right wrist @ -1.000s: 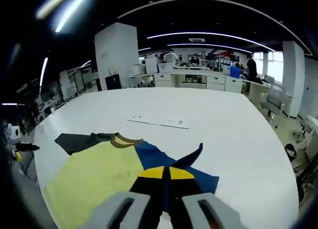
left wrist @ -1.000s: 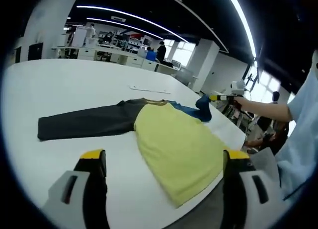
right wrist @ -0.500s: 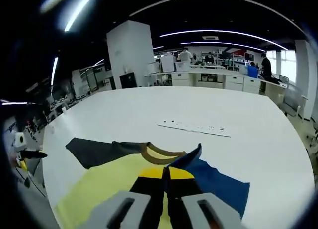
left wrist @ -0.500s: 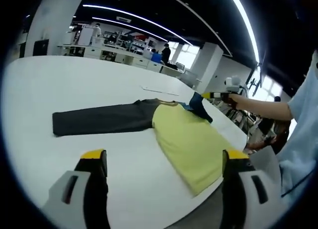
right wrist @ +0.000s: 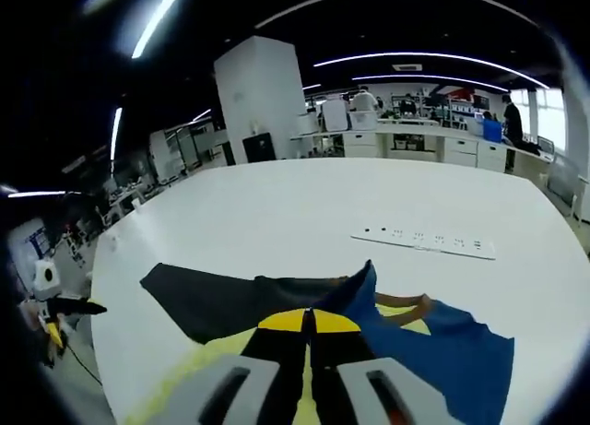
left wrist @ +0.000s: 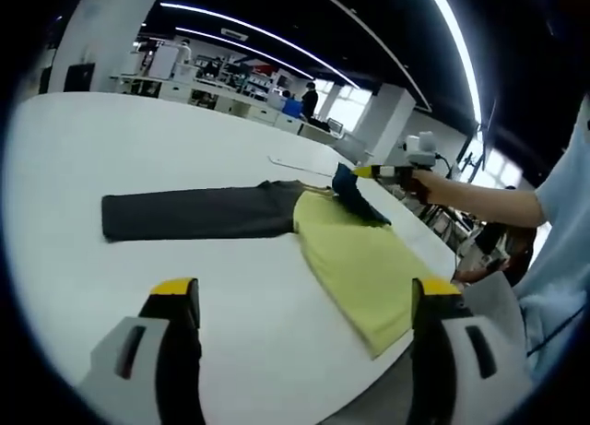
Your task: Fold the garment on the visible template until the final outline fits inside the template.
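Looks like the sleeve fold is underway: the right claw [right wrist: 309,319] is pinched tight on the blue sleeve [right wrist: 433,351], lifted over the yellow shirt [left wrist: 364,268] lying flat on the white bench [left wrist: 138,148]. The left claw [left wrist: 304,305] hangs wide open, holding nothing, near the bench edge. Next move, I'd guess, is laying that sleeve across the body, then doing the dark sleeve [left wrist: 194,213].

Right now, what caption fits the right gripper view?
Right gripper pinches the blue sleeve above the shirt on a white table.
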A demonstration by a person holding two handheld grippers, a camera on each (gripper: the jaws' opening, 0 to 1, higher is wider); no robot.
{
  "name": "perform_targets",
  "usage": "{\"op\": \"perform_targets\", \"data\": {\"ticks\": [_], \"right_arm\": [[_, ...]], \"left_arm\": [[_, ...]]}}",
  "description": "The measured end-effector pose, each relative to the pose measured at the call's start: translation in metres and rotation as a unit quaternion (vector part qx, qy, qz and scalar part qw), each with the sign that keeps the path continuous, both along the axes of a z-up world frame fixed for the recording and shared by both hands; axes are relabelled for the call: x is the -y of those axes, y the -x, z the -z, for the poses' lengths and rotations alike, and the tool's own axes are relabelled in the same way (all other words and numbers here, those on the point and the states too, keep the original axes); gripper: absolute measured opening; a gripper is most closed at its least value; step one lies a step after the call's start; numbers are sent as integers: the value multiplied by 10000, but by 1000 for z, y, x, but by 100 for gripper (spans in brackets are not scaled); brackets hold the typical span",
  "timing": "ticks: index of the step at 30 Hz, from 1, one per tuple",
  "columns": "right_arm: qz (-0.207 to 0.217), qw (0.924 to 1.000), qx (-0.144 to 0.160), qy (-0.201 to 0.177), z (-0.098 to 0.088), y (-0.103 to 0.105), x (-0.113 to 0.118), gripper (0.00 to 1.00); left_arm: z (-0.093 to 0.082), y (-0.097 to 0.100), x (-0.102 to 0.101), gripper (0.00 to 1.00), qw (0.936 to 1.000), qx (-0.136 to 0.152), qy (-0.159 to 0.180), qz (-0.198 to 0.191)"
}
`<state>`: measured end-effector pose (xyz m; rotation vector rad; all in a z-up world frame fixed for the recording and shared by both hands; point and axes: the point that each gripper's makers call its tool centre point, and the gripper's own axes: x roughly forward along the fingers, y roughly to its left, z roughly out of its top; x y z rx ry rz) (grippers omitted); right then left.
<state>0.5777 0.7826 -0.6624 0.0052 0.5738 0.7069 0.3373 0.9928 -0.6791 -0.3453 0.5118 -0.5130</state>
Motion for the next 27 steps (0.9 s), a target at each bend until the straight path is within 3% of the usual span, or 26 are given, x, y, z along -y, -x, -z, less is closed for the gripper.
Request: {"op": "perform_targets", "data": {"ticks": [5, 10, 18, 27], "right_arm": [[-313, 9994, -114, 47, 13, 9, -35, 0], [-492, 9984, -245, 132, 30, 15, -56, 0], [-606, 9961, -504, 392, 62, 22, -62, 0], [-665, 9949, -591, 476, 69, 23, -63, 0]], "left_arm": [[5, 3, -4, 93, 9999, -35, 59, -74], [8, 8, -9, 92, 9997, -80, 115, -187], [12, 12, -12, 92, 9994, -109, 166, -292], [9, 13, -14, 93, 9991, -62, 223, -345]]}}
